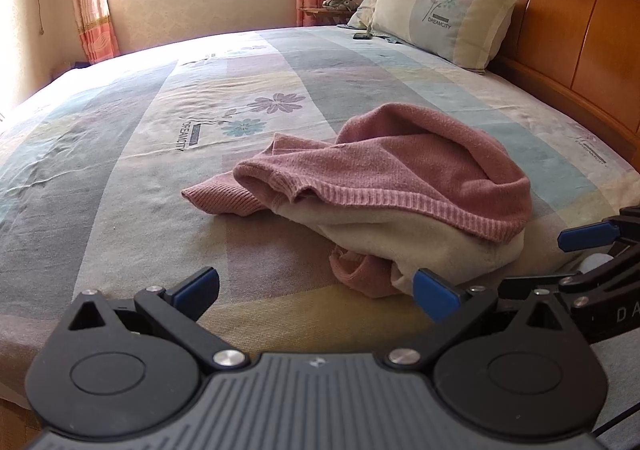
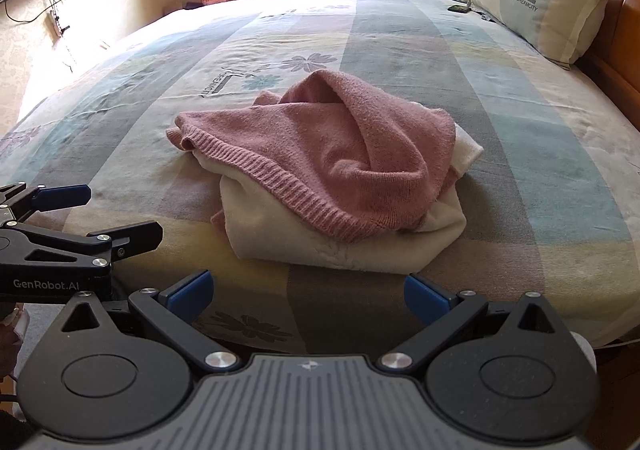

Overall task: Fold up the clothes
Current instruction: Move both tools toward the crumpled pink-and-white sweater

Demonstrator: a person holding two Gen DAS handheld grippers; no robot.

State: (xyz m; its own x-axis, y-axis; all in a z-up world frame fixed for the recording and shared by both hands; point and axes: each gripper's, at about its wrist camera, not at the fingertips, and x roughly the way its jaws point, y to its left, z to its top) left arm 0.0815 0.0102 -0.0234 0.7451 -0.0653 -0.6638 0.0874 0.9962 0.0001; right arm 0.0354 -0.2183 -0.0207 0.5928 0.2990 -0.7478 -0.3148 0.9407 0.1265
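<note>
Wide bed with pastel block-striped floral sheet [image 1: 132, 154] fills both views, orange wooden headboard [image 1: 560, 6] along its right edge. Large matching printed pillow [image 1: 444, 10] leans on the headboard at the far right corner; small dark flat object [image 1: 362, 36], too small to identify, lies on the sheet just beside it. Crumpled pink knit sweater with cream fleece lining [image 2: 320, 166] sits in a loose heap near the bed's near edge, roughly centred, ribbed hem turned over so the lining shows. Left gripper [image 1: 316, 292] hovers over the near edge, blue-tipped fingers spread wide, holding nothing, right fingertip just beside the heap. Right gripper [image 2: 306, 296] likewise wide apart, empty, just short of the sweater.
</note>
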